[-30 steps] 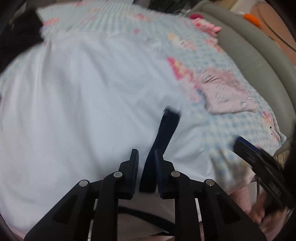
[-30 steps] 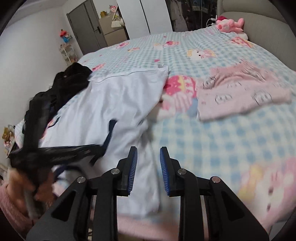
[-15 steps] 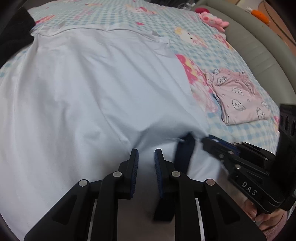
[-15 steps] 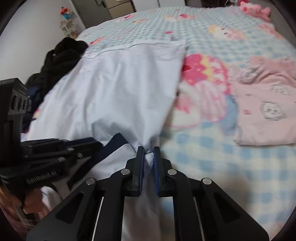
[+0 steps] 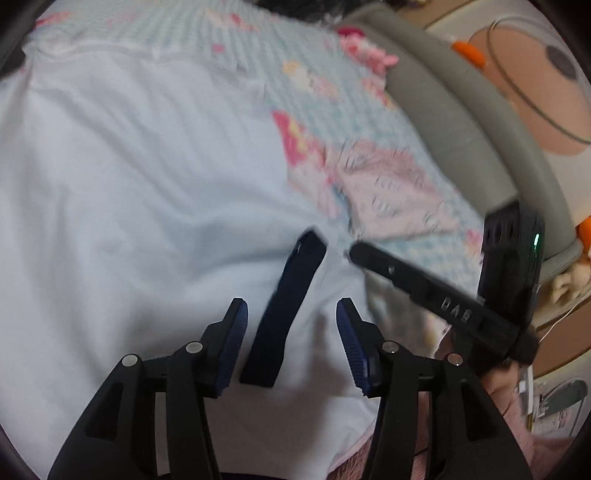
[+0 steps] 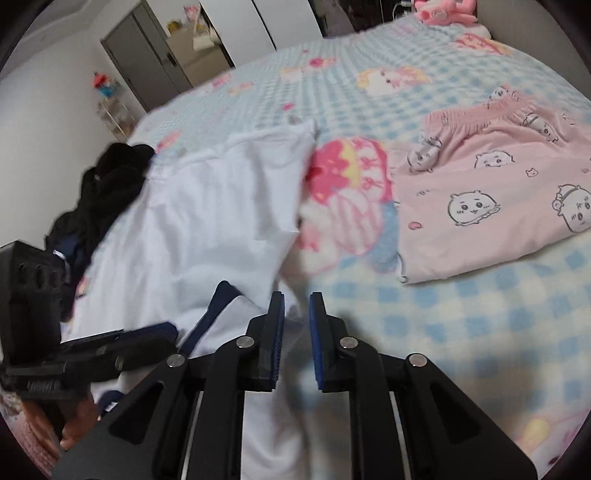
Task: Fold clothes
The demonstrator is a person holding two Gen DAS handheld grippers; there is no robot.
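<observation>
A large white garment (image 5: pixel 129 184) lies spread over the checked bedspread (image 6: pixel 461 325); in the right wrist view the white garment (image 6: pixel 207 229) fills the left half. A navy strip (image 5: pixel 295 273) of its trim lies on top near the front edge. My left gripper (image 5: pixel 291 310) hovers open over that strip, one finger on each side and not touching it. My right gripper (image 6: pixel 296 301) is nearly closed, with the garment's right edge between its pads. From the left wrist, the right gripper (image 5: pixel 356 254) shows at that same edge.
Folded pink pyjamas (image 6: pixel 491 195) lie to the right of the white garment. A black heap of clothes (image 6: pixel 107 184) sits at its far left. The grey padded bed frame (image 5: pixel 461 122) curves along the right, and a pink plush toy (image 6: pixel 443 7) rests at the head.
My left gripper has gone from nearly shut to wide open and now sits over the navy strip. The right gripper closed on the garment's edge half a second ago and has stayed there.
</observation>
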